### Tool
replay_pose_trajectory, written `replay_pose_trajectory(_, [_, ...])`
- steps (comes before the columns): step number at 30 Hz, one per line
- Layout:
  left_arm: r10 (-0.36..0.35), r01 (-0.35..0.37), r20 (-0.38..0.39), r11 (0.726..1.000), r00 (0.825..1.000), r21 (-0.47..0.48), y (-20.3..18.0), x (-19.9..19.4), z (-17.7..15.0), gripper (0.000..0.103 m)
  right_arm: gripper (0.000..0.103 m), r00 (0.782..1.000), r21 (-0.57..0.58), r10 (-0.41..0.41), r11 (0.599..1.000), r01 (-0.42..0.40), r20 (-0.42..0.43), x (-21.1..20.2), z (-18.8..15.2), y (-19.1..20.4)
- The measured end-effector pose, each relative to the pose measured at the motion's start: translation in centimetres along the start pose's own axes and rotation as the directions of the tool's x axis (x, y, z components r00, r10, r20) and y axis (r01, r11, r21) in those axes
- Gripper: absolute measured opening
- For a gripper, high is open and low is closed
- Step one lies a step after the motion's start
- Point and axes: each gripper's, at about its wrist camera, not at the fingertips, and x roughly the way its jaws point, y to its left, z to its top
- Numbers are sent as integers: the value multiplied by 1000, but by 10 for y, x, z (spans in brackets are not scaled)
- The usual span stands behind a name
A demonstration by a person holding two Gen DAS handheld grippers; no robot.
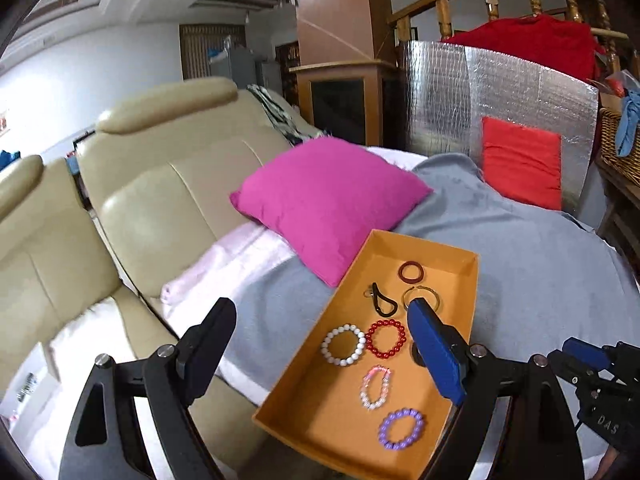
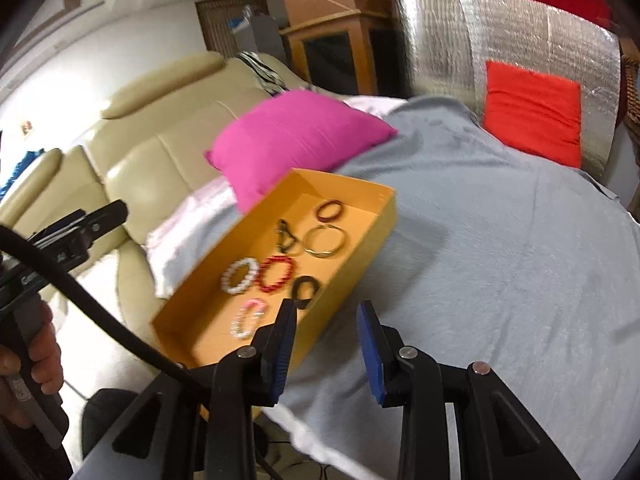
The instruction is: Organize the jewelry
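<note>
Box [image 1: 474,280]: orange, open-topped, lying on the grey blanket [image 1: 540,260], one far corner just beside the pink cushion [image 1: 328,200].
Far end of box: dark red ring [image 1: 411,271] nearest the far wall; black clip [image 1: 382,304] and thin gold bangle [image 2: 324,241] just in front of it.
Middle of box: white bead bracelet [image 1: 343,345] and red bead bracelet [image 1: 385,339] side by side, touching or nearly so; black ring [image 2: 305,289] close to the right wall.
Near end of box: pale pink bead bracelet [image 1: 375,387], then purple bead bracelet [image 1: 401,429] closest to the camera.
Left gripper [image 1: 320,340]: held above the box, jaws spread wide, nothing between them.
Right gripper [image 2: 328,328]: above the box's right wall and the blanket, jaws partly apart, holding nothing.
Hand [image 2: 40,364]: at the left edge of the right wrist view, wrapped around the other tool's handle.
Background: cream leather sofa [image 1: 160,184] to the left, red cushion [image 1: 520,164] leaning on a silver foil sheet [image 1: 448,100].
</note>
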Motion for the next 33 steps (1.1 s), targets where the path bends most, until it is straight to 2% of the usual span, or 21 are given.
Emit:
replay_pose_trajectory(4, [28,-28,20,999,999,20,5,-30,-1,88,35,1000,-39,8,999,-7,29,-23,-7,23])
replay_pose_trajectory(8, [22,-23,32,999,999,32,8,-55,-3,88,35,998,-50,-1,999,4,55,-46,-13,39])
replay_pose_trajectory(10, [21,-22,34,999,999,46,8,-62,-5,88,40,998,-37,-13,999,15,68,-55,-18,43])
replay_pose_trajectory(12, [15,-16,26,998,1000,68,7,-68,-9,88,60,996,-28,-38,999,40,81,-63,-24,47])
replay_pose_trajectory(17, [13,-12,-11,995,1000,102,8,-74,-18,88,61,993,-44,-47,998,52,108,-75,-37,60])
replay_pose_trajectory(23, [47,-47,1,994,999,97,17,-81,-20,88,61,993,-53,-23,998,29,115,-75,-37,70])
replay_pose_trajectory(33, [48,-49,12,993,999,105,19,-80,-15,88,61,993,-58,-3,998,10,117,-68,-32,80])
